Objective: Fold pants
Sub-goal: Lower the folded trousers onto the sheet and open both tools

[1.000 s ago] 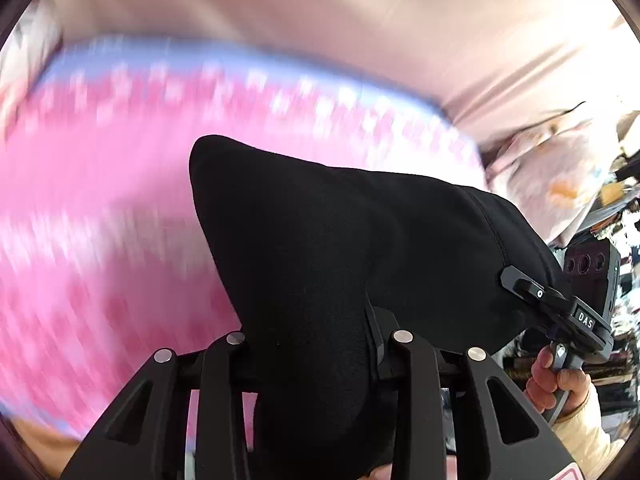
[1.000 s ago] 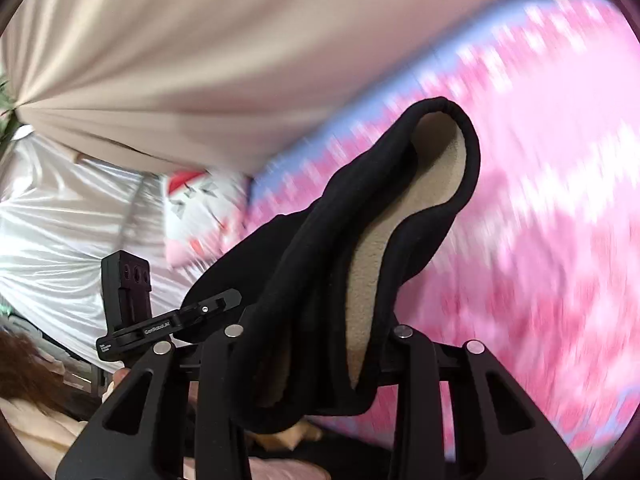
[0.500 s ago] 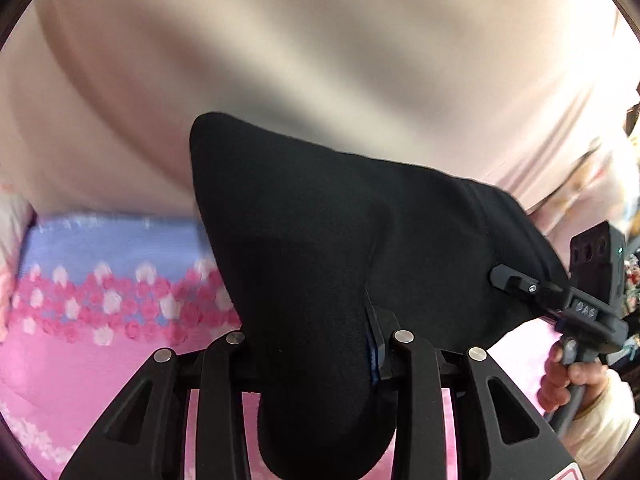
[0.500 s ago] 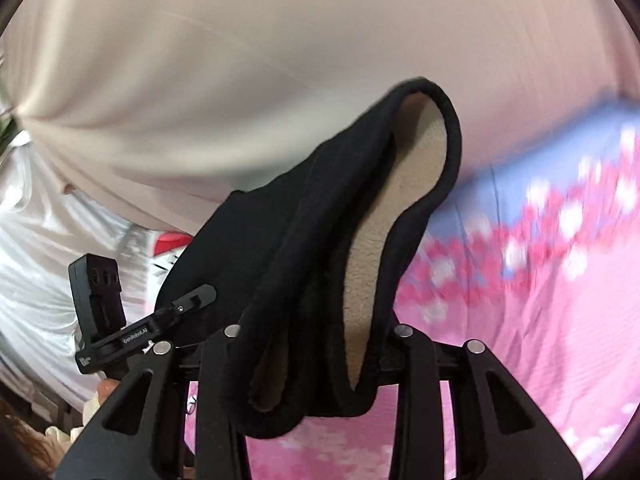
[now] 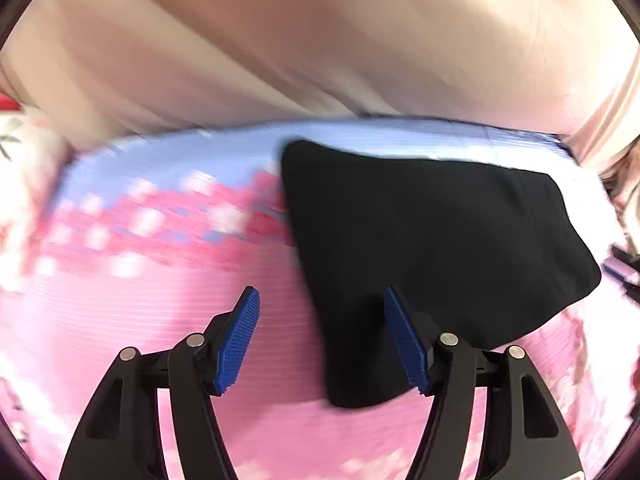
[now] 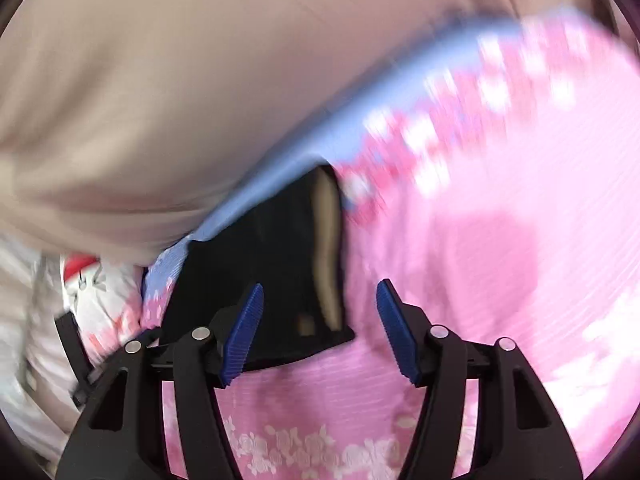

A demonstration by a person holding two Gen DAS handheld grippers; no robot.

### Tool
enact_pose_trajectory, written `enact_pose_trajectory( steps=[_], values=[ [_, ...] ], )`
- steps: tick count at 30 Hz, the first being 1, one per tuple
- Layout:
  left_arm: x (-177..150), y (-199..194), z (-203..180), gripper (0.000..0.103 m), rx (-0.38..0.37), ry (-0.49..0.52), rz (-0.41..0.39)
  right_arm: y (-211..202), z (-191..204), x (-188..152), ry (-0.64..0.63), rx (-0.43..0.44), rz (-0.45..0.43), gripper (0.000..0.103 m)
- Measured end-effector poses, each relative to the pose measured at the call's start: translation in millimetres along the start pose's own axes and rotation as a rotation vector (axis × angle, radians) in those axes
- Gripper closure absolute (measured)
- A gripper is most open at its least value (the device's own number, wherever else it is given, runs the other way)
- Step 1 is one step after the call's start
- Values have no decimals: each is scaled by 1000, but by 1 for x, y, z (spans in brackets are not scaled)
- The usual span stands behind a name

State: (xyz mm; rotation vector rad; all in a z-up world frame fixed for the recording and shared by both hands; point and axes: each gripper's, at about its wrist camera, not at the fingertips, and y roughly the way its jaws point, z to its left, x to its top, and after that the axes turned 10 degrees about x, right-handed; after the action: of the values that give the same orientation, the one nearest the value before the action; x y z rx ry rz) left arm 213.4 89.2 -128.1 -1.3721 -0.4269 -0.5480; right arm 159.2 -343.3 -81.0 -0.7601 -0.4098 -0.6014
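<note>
Black pants (image 5: pixel 432 248) lie folded on a pink flowered sheet (image 5: pixel 120 320). My left gripper (image 5: pixel 322 304) is opening, its blue pads (image 5: pixel 240 336) apart; the pants' near corner lies between them, close to the right pad, unpressed. In the right wrist view the pants (image 6: pixel 272 264) show a tan lining along their right edge. My right gripper (image 6: pixel 318 300) is also opening, and the pants' edge lies loose between its blue pads (image 6: pixel 244 332). Both views are blurred.
A beige curtain (image 5: pixel 320 40) hangs behind the sheet's light-blue far border (image 5: pixel 180 156). A white printed cloth (image 6: pixel 92 292) sits at the left in the right wrist view. Pink sheet (image 6: pixel 500 260) spreads to the right of the pants.
Both grippers were shut on the lifted pants; now both have spread their pads and the pants lie down on the sheet. Both cameras have dropped toward the sheet.
</note>
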Motion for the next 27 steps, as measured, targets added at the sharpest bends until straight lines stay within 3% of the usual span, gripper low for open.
enact_pose_trajectory(
  steps=[3,5,6,8,10,11,13,15,16,19,20,23,25,26,27],
  values=[
    [18,-35,6,41,11,3,-45,26,59,6,-250,-3,96,79],
    [28,-39,-12,40,-2,34,-49,65,65,-5,-337,-22,193,91],
    [30,-32,-22,40,3,48,-37,87,54,-11,-353,-62,234,91],
    [24,5,-48,40,48,90,36,113,18,-18,-327,-137,278,95],
    [8,49,-62,38,138,138,140,110,-19,-16,-194,-36,235,98],
    [2,59,-63,36,138,139,144,105,-19,-8,-143,-31,248,98],
    [-2,56,-59,34,147,128,98,89,-6,-3,-164,-25,209,92],
    [-2,51,-58,34,154,137,97,89,-4,-7,-231,-83,217,95],
    [-1,49,-57,34,161,135,97,101,-16,-13,-228,-123,275,97],
    [1,33,-60,36,183,125,122,84,-15,-1,-135,-135,266,97],
    [1,26,-61,36,192,128,121,67,-4,5,-118,-158,232,91],
    [4,-15,-57,36,191,105,80,8,26,7,-132,-125,125,90],
    [7,-43,-52,36,195,75,61,-31,47,1,-164,-169,62,84],
    [8,-57,-51,33,192,65,48,-42,53,-1,-167,-180,43,70],
    [8,-69,-49,30,197,54,37,-59,62,-5,-176,-206,10,44]
  ],
)
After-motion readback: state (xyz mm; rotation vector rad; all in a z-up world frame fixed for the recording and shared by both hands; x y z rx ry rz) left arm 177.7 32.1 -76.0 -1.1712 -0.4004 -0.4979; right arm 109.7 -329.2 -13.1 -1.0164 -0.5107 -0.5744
